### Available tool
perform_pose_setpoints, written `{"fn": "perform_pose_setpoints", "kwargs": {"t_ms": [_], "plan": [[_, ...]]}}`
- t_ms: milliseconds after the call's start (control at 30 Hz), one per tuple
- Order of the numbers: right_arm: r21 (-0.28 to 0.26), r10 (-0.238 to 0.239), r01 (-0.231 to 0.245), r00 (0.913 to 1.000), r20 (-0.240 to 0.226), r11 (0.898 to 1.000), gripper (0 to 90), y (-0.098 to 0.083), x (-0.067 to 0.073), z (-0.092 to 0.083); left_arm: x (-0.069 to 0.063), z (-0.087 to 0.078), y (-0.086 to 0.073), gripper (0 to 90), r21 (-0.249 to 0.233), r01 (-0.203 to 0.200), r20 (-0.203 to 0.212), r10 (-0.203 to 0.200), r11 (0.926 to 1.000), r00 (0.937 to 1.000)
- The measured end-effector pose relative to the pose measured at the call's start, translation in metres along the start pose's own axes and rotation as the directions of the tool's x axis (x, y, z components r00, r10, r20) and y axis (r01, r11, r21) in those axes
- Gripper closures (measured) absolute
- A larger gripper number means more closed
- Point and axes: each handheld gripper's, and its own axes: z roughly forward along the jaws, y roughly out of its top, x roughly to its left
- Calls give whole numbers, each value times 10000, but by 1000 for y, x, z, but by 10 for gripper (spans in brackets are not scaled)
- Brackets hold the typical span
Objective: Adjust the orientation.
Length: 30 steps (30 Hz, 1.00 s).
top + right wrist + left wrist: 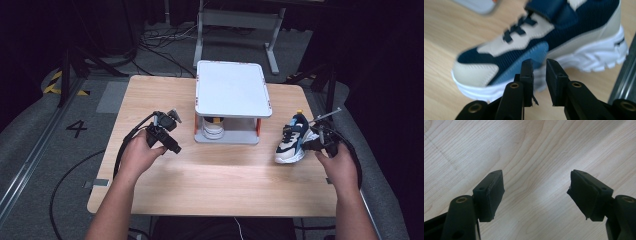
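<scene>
A: Left gripper [536, 192]?
B: Black body; two black arms, each with a brass-ringed hole behind its fingers [491, 195]; square pads, edges frayed; black cable looped behind.
A: Right gripper [539, 75]?
B: Same black build; brass rings behind the fingers [555, 80]; black cable behind.
A: Sleeves?
B: None; bare forearms.

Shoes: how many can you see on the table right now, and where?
2. One navy, blue and beige sneaker lies on the table's right side, just ahead of the right gripper. A white shoe sits under the white shelf, mostly hidden. More may be concealed there.
</scene>
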Motion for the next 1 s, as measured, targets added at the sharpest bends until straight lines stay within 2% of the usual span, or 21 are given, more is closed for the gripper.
{"fn": "perform_pose_setpoints", "kwargs": {"t_ms": [100,133,233,333,433,533,700,767,900,933,967,1000], "plan": [[1096,260,-268,9996,94,9936,723,-12,-6,6,-2,1,3,279,57,-117,17,116,9999,9999],[1096,260,-268,9996,94,9936,723,-12,-6,6,-2,1,4,279,105,-190,80,189,9998,9998],[1574,523,-507,9986,-63,9862,700,-21,-14,13,-2,1,4,278,79,-172,81,171,9998,9998],[1977,500,-452,9986,-197,9792,682,-26,-20,20,-1,0,3,278,58,-107,68,107,9999,9999],[1936,522,-469,9984,-221,9800,671,-26,-21,26,-1,-1,3,278,32,-72,70,72,10000,9999],[1563,461,-379,9977,-492,9870,671,-22,-19,32,-1,0,2,278,47,-99,-2,99,9999,10000],[1634,448,-365,9979,-475,9859,659,-19,-17,32,-2,-1,0,278,96,-71,1,71,9999,10000],[1488,457,-333,9956,-812,9883,643,-20,-19,23,-1,-2,-1,278,42,-40,16,40,10000,10000],[715,667,-601,9933,-946,9956,634,-19,-24,-10,2,-2,-2,278,49,33,-2,-33,10000,10000],[715,667,-601,9933,-946,9956,634,-19,-24,-10,2,-1,-2,278,63,54,-1,-54,10000,10000],[301,662,-637,9939,-882,9975,630,-18,-25,-20,2,-1,-2,278,107,36,-21,-36,9999,10000],[111,685,-678,9936,-899,9976,629,-17,-25,-24,2,0,-2,277,103,59,-50,-59,9999,10000]]}}
